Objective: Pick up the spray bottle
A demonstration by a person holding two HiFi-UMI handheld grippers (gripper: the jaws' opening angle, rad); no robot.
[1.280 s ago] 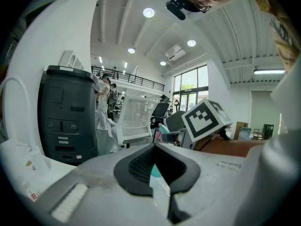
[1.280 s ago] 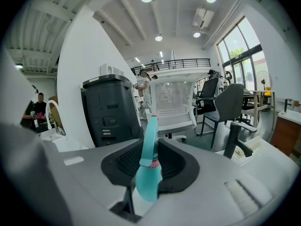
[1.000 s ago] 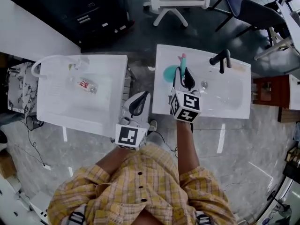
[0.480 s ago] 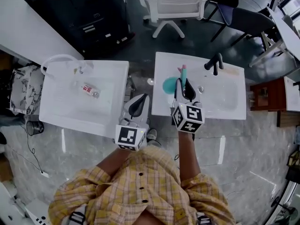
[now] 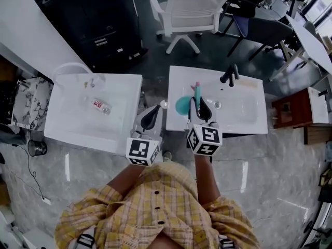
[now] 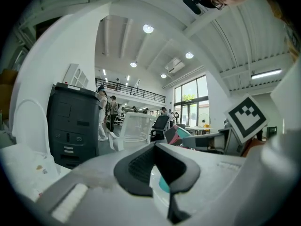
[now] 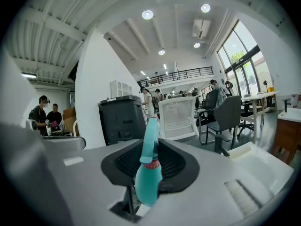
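The teal spray bottle (image 5: 181, 106) with a pink collar and teal nozzle hangs above the left part of the white sink (image 5: 249, 108). My right gripper (image 5: 199, 102) is shut on it, its black pads pressing both sides of the bottle's upper body. In the right gripper view the spray bottle (image 7: 148, 182) stands upright between the pads of that right gripper (image 7: 150, 166). My left gripper (image 5: 151, 117) hovers in the gap between the two basins, shut with nothing in it. From the left gripper view, the left gripper (image 6: 162, 168) has its pads meeting at the tip.
A white basin (image 5: 72, 126) at the left holds a small clear bottle with a red label (image 5: 98, 105). A black faucet (image 5: 229, 75) stands on the sink's far rim. Beyond are a white office chair (image 5: 189, 12), a black cabinet (image 5: 93, 19) and a brown side table (image 5: 285, 108).
Both grippers have risen slightly over the basins. The right one still grips the spray bottle and has carried it a little to the left.
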